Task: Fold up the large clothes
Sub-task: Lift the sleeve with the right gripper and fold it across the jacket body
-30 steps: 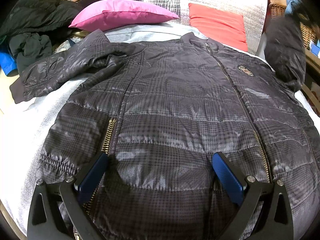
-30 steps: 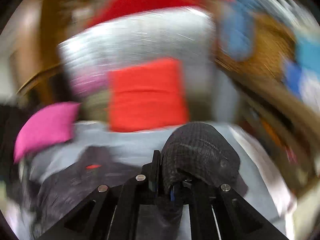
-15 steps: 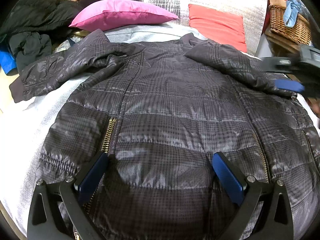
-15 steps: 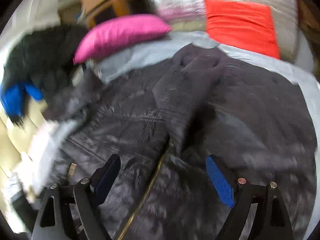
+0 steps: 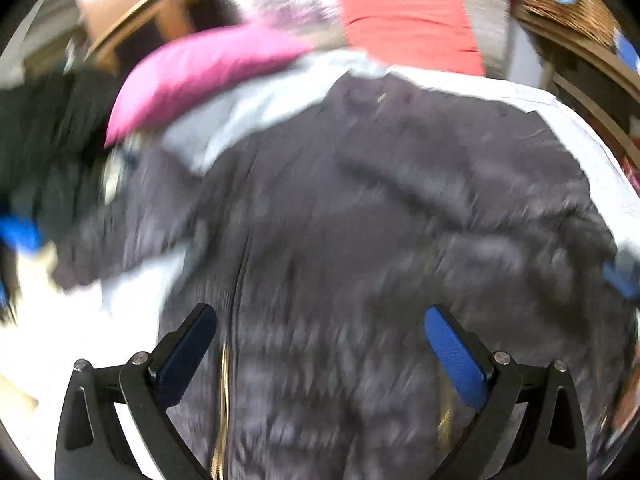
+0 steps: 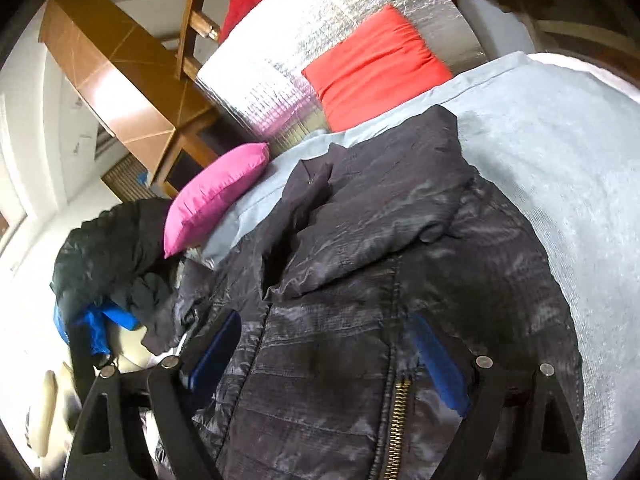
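A dark quilted puffer jacket (image 6: 380, 280) lies face up on a grey-covered bed (image 6: 560, 140). Its right sleeve (image 6: 400, 208) is folded across the chest. Its other sleeve (image 5: 120, 220) still stretches out to the left. The left wrist view is blurred by motion; the jacket (image 5: 360, 220) fills it. My left gripper (image 5: 320, 344) is open and empty above the jacket's lower front. My right gripper (image 6: 328, 360) is open and empty above the jacket's front, near the brass zipper (image 6: 396, 420).
A pink pillow (image 6: 216, 192) and a red pillow (image 6: 376, 68) lie at the head of the bed against a silver padded panel (image 6: 288, 52). A pile of dark and blue clothes (image 6: 108, 264) sits left of the bed. A wooden cabinet (image 6: 116, 76) stands behind.
My right gripper carried the right sleeve over the chest, let go of it and opened. My left gripper has lifted and swung, blurring its view.
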